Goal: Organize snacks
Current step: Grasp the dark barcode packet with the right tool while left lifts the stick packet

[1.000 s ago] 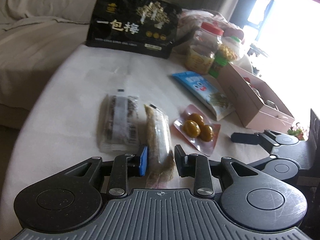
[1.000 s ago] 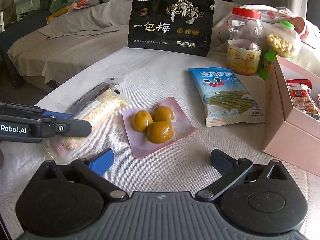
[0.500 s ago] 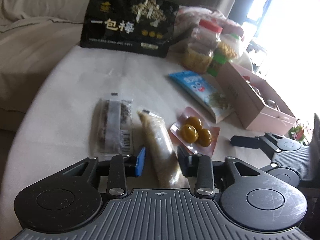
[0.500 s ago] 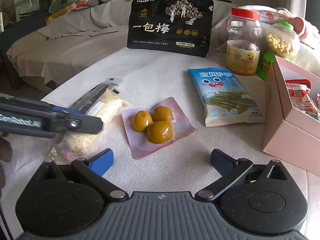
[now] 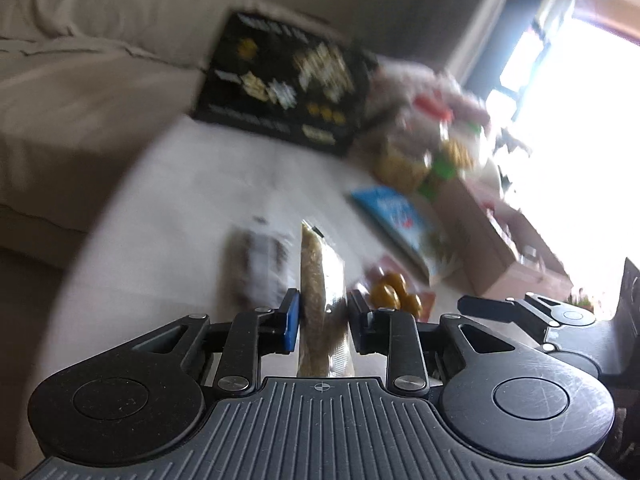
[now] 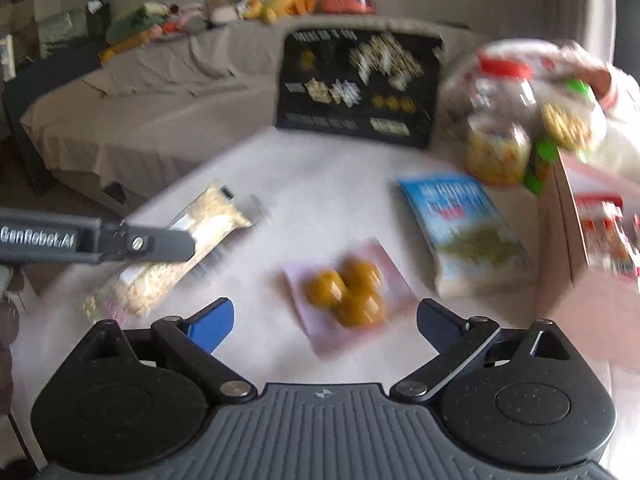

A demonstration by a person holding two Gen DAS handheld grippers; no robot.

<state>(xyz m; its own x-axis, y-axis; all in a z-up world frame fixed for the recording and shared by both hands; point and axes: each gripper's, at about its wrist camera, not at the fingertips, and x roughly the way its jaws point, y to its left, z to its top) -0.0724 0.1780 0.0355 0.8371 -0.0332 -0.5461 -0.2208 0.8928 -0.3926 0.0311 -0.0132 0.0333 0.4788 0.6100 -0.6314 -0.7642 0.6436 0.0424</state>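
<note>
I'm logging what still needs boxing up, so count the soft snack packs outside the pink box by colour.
Black bag: 1
Blue packet: 1
Pink packet: 1
Clear packets: 2, pale grain bar and dark bar
Total: 5

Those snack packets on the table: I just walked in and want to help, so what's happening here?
A person with two handheld grippers is sorting snacks. The left gripper is closing on a clear oat bar packet, its far end off the table. The right gripper hangs open before the pink olive pack, holding nothing. Some snacks already sit in the pink box.
</note>
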